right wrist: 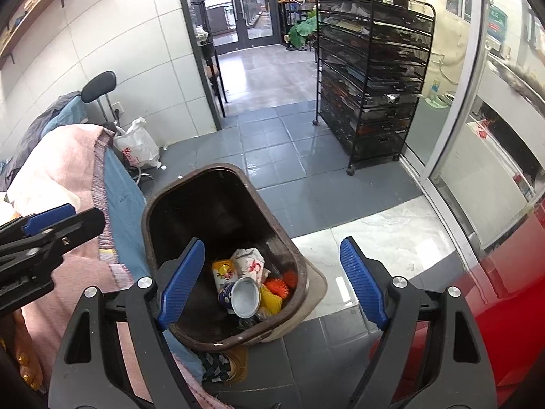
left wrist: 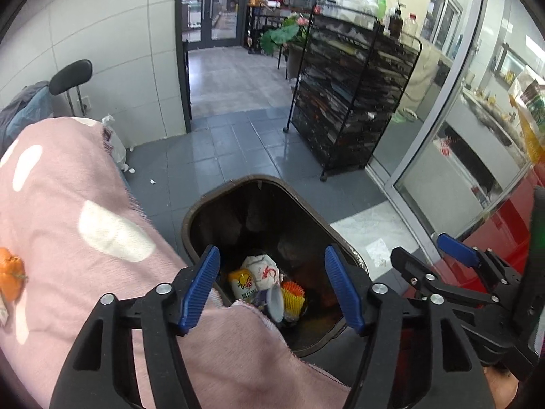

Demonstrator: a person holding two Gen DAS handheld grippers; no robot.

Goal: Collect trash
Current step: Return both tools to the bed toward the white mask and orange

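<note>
A: Left gripper (left wrist: 272, 288) spread wide with nothing in it, brown bin (left wrist: 238, 184) right under the jaws, trash (left wrist: 262, 284) at the bottom.

B: Right gripper (right wrist: 272, 283) also wide and empty. Pink blanket (left wrist: 68, 204) left of the jaws could snag a finger, I reckon.

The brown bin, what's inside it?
Inside the brown bin: a paper cup, a crumpled white wrapper, a yellow packet and orange spiky things. Anything underneath them is hidden.

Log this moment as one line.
left gripper: open, empty | right gripper: open, empty | bin: holds cup, wrappers
</note>
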